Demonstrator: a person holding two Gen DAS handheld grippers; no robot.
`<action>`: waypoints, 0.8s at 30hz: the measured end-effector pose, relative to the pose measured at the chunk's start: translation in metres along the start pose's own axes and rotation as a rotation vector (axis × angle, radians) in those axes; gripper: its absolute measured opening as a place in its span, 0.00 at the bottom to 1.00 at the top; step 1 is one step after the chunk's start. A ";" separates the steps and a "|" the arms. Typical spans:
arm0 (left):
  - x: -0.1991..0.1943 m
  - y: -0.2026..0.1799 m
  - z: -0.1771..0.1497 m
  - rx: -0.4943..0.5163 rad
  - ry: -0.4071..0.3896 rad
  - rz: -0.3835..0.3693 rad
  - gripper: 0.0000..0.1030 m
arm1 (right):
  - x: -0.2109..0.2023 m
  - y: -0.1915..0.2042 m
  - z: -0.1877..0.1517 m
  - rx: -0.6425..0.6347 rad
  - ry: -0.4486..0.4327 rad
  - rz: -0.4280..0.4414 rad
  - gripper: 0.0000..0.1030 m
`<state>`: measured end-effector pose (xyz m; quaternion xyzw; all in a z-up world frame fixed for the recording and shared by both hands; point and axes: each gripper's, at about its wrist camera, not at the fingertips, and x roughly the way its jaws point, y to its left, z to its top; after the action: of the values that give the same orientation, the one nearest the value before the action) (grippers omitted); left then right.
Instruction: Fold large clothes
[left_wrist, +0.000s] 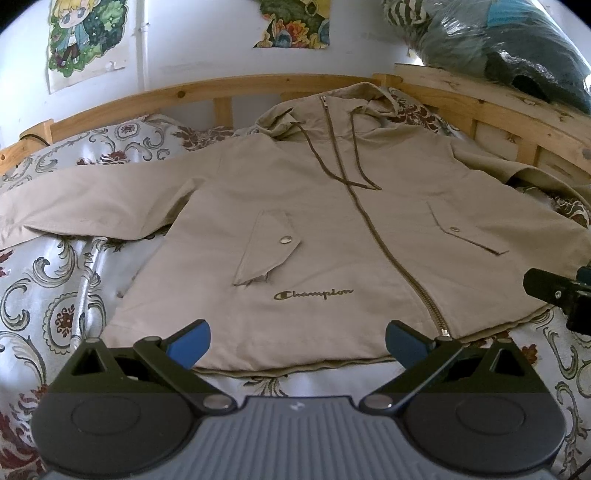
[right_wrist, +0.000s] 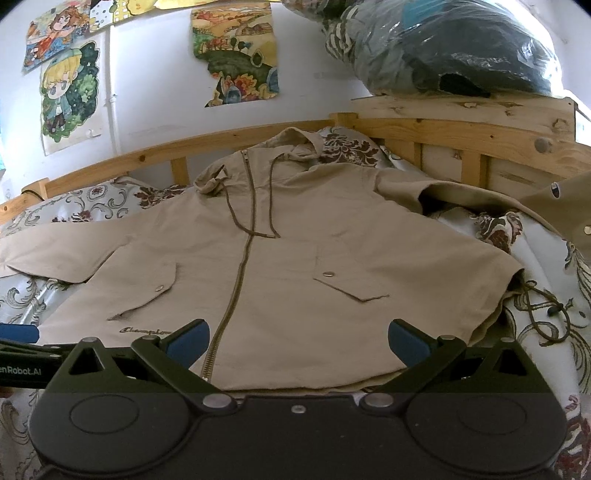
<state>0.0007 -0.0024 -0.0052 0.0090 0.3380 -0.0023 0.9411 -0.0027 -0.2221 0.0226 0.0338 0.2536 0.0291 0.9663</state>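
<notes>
**Beige jacket spread flat, both grippers wide and empty**

While the beige hooded jacket (left_wrist: 314, 229) lies front-up across the patterned bedspread (left_wrist: 44, 280), both tools hang just short of its bottom hem with nothing between their fingers. The left gripper (left_wrist: 297, 341) has its 2 blue pads spread wide over the hem, left of the zipper's lower end. The right gripper (right_wrist: 298, 341) is spread just as wide, its left pad close beside the zipper (right_wrist: 240, 280) and its right pad over the hem's right half.

The jacket is zipped up the middle, hood (right_wrist: 295, 144) toward the wooden bed frame (right_wrist: 155, 151) at the far side. Its 2 drawcords trail down the chest on either side of the zipper. There are 2 flap pockets, each with 1 metal snap; the left pocket (left_wrist: 269, 247) sits above an embroidered "Champion" logo (left_wrist: 314, 294). One sleeve (left_wrist: 92, 206) stretches flat to the left edge of the view, while the other sleeve (right_wrist: 480, 199) runs toward the frame on the right (its cuff reaches the picture's edge, with snaps showing).

On the wall behind hang cartoon posters (right_wrist: 70, 92), and a plastic-wrapped bundle (right_wrist: 443, 48) of dark fabric rests on the frame's raised wooden end.
</notes>
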 end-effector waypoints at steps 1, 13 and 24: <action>0.000 0.000 0.000 0.000 0.000 -0.001 0.99 | 0.000 0.000 0.000 0.000 -0.001 0.000 0.99; 0.001 0.004 0.002 -0.003 -0.007 0.008 0.99 | -0.001 -0.001 -0.001 0.004 -0.004 0.005 0.99; 0.002 0.000 0.001 0.011 -0.018 0.031 0.99 | -0.001 -0.001 -0.002 0.005 -0.007 0.005 0.99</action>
<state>0.0031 -0.0026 -0.0060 0.0193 0.3292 0.0104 0.9440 -0.0045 -0.2230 0.0209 0.0371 0.2503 0.0309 0.9670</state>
